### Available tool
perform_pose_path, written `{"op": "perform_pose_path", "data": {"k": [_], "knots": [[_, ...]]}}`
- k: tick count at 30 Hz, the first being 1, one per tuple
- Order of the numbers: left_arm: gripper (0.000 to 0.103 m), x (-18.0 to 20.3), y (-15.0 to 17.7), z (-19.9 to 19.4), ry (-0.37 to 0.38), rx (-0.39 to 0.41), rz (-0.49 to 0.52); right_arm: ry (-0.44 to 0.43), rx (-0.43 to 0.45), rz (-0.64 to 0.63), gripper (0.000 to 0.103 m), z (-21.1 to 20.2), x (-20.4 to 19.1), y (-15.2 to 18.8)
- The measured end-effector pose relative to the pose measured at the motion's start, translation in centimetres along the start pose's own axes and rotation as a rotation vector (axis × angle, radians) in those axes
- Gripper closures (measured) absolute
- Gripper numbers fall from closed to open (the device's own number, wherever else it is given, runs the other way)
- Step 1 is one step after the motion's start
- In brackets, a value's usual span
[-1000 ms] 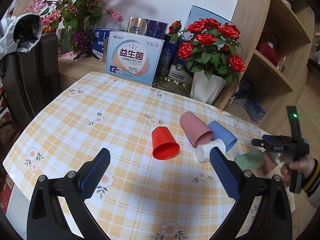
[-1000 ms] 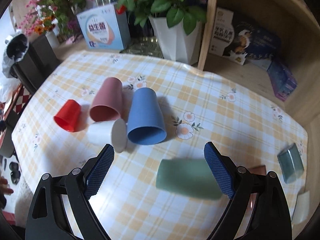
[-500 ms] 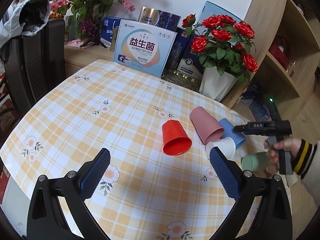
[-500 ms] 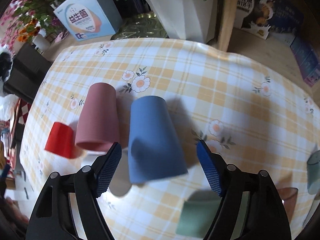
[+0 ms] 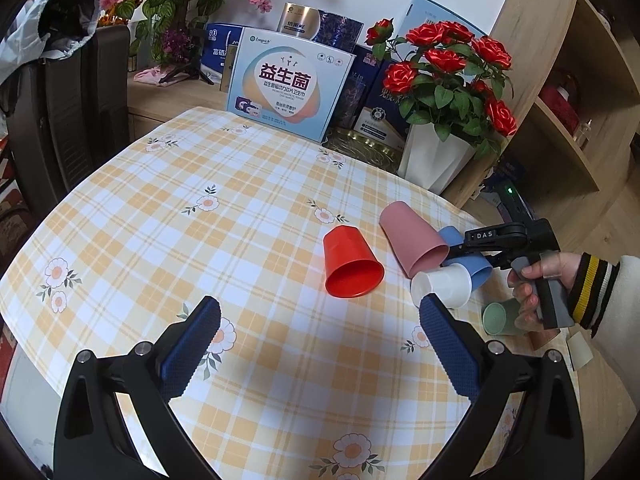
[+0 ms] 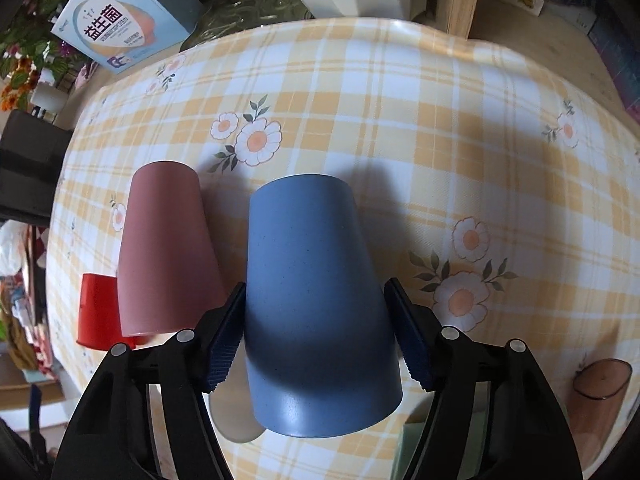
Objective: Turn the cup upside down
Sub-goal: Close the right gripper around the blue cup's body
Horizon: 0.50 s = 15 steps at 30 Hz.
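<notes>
A blue cup lies on its side on the checked tablecloth, its mouth toward the camera. My right gripper straddles it: the left pad touches its side, the right pad stands a small gap off, so the jaws are open. In the left wrist view the right gripper sits over the blue cup. A pink cup, a red cup, a white cup and a green cup also lie on their sides. My left gripper is open and empty near the front edge.
A white vase of red roses and a light blue box stand at the table's back. A brown translucent container sits at the right. A wooden shelf is behind right, a black chair at left.
My right gripper has moved forward from the green cup to the blue cup and has narrowed around it. My left gripper has shifted slightly and stays open.
</notes>
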<state>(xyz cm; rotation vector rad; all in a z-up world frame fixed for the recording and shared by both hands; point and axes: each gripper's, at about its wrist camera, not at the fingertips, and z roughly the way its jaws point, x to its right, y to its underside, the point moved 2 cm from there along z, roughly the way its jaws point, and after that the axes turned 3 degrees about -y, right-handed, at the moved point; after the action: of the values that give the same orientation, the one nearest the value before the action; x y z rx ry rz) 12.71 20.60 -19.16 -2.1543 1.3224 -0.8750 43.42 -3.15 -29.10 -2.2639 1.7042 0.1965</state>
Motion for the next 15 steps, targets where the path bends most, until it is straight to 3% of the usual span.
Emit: {"op": "perform_pose_path", "data": {"k": [9,15], "knots": [[0.006,0.3,-0.1,-1.1,0.014,0.015,-0.001,-0.034,0.138,0.007,0.037,-6.8,0.6,2.0],[0.006,1.2,0.1,-2.0,0.021,0.02,0.018,-0.078,0.209,-0.011,0.037,-12.0,0.7,8.7]]}}
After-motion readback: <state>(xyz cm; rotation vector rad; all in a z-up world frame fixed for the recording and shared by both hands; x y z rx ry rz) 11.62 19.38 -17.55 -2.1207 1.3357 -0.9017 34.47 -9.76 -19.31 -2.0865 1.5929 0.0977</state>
